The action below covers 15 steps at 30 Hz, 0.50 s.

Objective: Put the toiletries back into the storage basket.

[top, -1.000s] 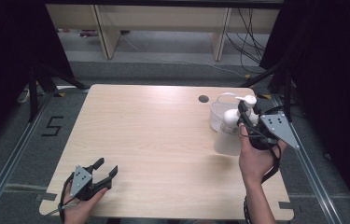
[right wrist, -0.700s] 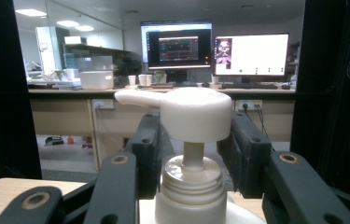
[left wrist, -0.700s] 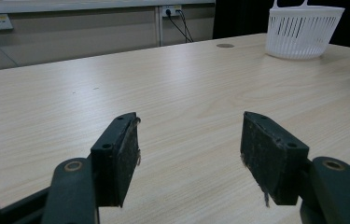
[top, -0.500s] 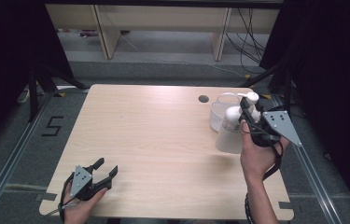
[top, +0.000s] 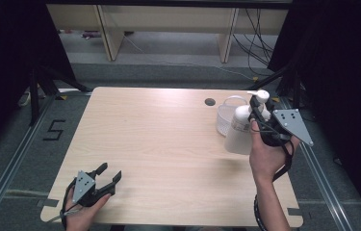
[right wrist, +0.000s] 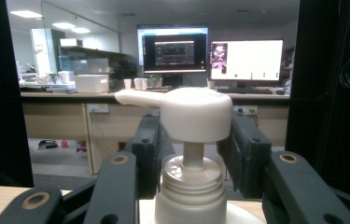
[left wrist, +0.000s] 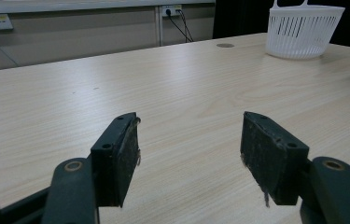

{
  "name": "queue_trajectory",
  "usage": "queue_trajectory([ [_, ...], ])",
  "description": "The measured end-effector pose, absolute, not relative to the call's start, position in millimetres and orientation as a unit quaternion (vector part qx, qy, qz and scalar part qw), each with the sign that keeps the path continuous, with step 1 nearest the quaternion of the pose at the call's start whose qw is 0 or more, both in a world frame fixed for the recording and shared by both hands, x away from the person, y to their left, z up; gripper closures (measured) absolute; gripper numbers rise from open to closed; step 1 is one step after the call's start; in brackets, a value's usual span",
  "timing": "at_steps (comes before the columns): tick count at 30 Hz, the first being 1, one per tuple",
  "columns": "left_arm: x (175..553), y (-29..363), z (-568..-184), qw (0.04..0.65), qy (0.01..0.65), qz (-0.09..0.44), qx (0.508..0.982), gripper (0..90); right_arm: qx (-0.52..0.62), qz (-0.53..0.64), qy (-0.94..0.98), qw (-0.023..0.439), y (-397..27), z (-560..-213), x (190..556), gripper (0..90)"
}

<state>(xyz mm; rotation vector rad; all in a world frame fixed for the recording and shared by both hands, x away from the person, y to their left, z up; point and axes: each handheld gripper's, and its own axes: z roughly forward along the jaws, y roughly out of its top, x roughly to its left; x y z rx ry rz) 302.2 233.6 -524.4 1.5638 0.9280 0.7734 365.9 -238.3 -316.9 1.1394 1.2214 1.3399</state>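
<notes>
Right hand-held gripper (right wrist: 189, 154): jaws clamped on white plastic pump bottle (top: 239, 130), lifted beside white slotted plastic basket (top: 226, 115).
Left hand-held gripper (left wrist: 189, 154): jaws wide apart, empty, low over pale wooden desk (top: 163, 144).

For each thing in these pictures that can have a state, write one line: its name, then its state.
Pump bottle: upright, lifted, gripped at the neck below its pump head.
Right gripper: shut on the pump bottle.
Left gripper: open, nothing between its jaws, low over the table.
White basket: upright on the table, contents not visible.
</notes>
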Motion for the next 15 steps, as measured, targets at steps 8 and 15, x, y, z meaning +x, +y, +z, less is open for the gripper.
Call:
queue_trajectory([
  [8,302.3,233.4,-524.5,0.551,0.391,0.327,0.661,36.5,0.464,0.546,0.499,0.488,-241.0,-312.9,371.4,60.5],
  [15,302.3,233.5,-524.5,0.551,0.392,0.327,0.661,36.5,0.468,0.547,0.497,0.485,-242.4,-310.2,375.1,60.5],
])
